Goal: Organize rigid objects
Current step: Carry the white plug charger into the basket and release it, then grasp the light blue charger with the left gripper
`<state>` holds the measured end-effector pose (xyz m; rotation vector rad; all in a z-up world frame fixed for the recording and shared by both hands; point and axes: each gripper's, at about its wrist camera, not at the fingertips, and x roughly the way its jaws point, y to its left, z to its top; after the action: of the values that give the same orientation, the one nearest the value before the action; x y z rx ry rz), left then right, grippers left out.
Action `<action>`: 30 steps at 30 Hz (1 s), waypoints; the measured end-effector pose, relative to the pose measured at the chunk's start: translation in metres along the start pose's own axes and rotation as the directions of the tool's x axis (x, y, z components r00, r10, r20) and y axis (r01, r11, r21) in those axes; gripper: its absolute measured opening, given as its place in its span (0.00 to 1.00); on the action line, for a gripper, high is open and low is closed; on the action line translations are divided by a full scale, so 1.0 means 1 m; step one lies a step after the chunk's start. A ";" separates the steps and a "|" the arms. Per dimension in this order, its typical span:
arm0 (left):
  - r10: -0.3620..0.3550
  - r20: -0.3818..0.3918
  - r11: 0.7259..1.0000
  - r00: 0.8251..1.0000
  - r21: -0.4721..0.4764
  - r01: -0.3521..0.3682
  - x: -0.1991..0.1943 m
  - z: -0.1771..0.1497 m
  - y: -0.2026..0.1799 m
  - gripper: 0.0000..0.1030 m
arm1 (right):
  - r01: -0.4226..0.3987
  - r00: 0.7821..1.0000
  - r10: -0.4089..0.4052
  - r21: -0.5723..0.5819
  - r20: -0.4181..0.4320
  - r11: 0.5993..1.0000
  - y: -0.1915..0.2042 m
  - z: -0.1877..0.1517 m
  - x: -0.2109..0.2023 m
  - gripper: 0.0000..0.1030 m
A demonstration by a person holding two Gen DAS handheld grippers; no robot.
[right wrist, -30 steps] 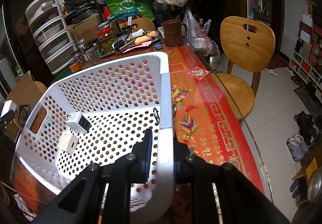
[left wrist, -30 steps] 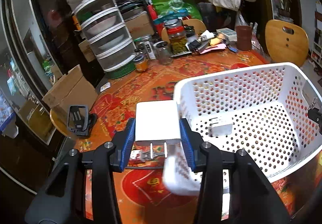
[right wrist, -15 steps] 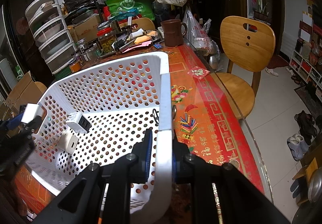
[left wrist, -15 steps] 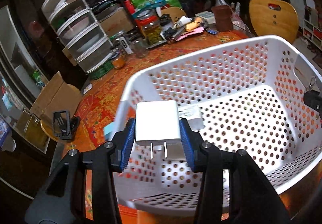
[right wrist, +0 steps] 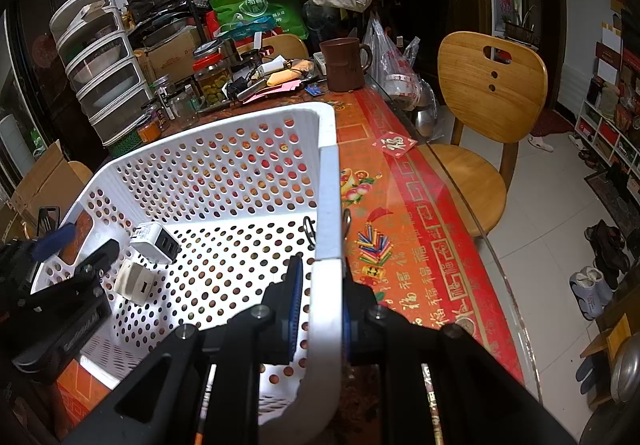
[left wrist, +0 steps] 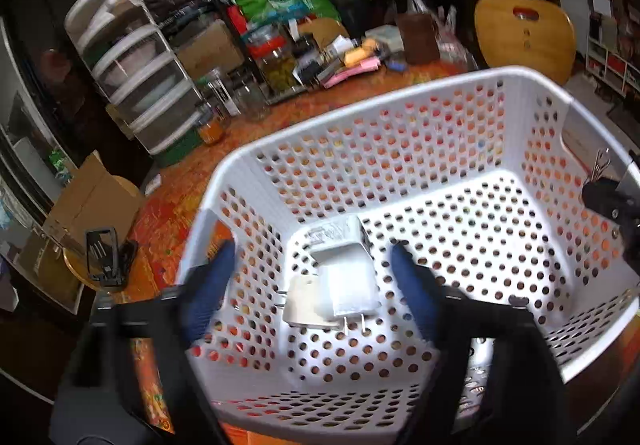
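Observation:
A white perforated basket (left wrist: 400,93) stands on the red patterned table. My left gripper (left wrist: 316,285) is open above the basket's near corner. Between its blue fingers, free of them, a white plug charger (left wrist: 352,285) drops over a flat white adapter (left wrist: 304,303) and a white multi-port charger (left wrist: 336,235) on the basket floor. In the right wrist view the multi-port charger (right wrist: 156,241) and a white adapter (right wrist: 134,281) lie in the basket (right wrist: 224,133); the left gripper (right wrist: 76,245) shows at the left. My right gripper (right wrist: 320,305) is shut on the basket's rim (right wrist: 330,197).
Stacked drawers (left wrist: 136,85), jars (left wrist: 280,65), a brown mug (right wrist: 344,63) and clutter crowd the table's far side. A black phone stand (left wrist: 104,257) and a cardboard box (left wrist: 88,201) sit left of the table. A wooden chair (right wrist: 484,101) stands at the right.
My left gripper moved over the basket with the white plug charger, then opened and let it go; the charger is falling onto the other chargers. The right gripper has not moved.

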<state>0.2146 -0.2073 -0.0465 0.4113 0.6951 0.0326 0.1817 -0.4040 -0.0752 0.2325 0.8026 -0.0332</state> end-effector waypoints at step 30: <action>-0.042 -0.341 0.934 0.939 -0.346 -0.084 0.195 -0.068 0.228 0.97 | 0.002 1.000 -0.002 0.002 0.001 1.000 -0.001 -0.001 0.001 0.14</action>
<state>0.3459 0.0583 -0.1274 0.0595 1.0103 0.2537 0.1812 -0.4051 -0.0766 0.2339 0.8017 -0.0357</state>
